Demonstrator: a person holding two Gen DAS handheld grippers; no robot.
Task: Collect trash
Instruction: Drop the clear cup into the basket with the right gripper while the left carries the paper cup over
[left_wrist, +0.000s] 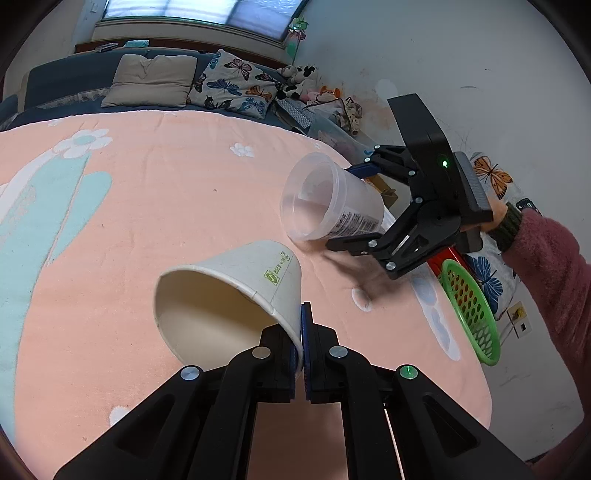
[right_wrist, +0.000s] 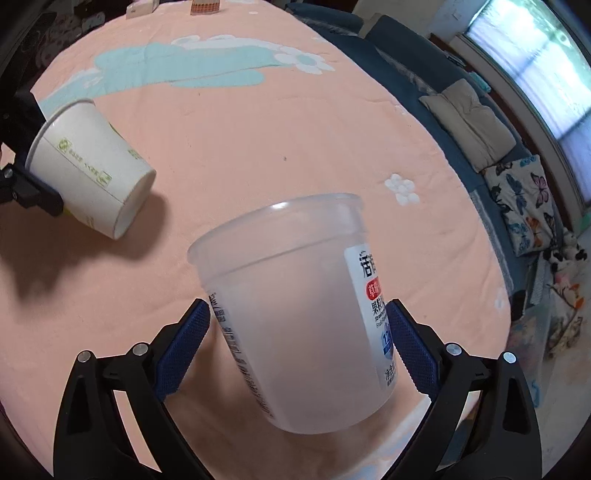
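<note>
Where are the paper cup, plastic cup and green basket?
paper cup (left_wrist: 255, 273), left wrist view, outer wall
plastic cup (right_wrist: 306, 332), right wrist view, side wall
green basket (left_wrist: 471, 302), left wrist view, mesh wall

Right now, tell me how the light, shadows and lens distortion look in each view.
Left wrist view: daylight from the window, strong fisheye bending of the blanket, soft shadow under the right gripper, dark corners. Right wrist view: the paper cup casts a dark shadow on the blanket, the plastic cup looks hazy with a small glint on its rim, window bright at the edge.
</note>
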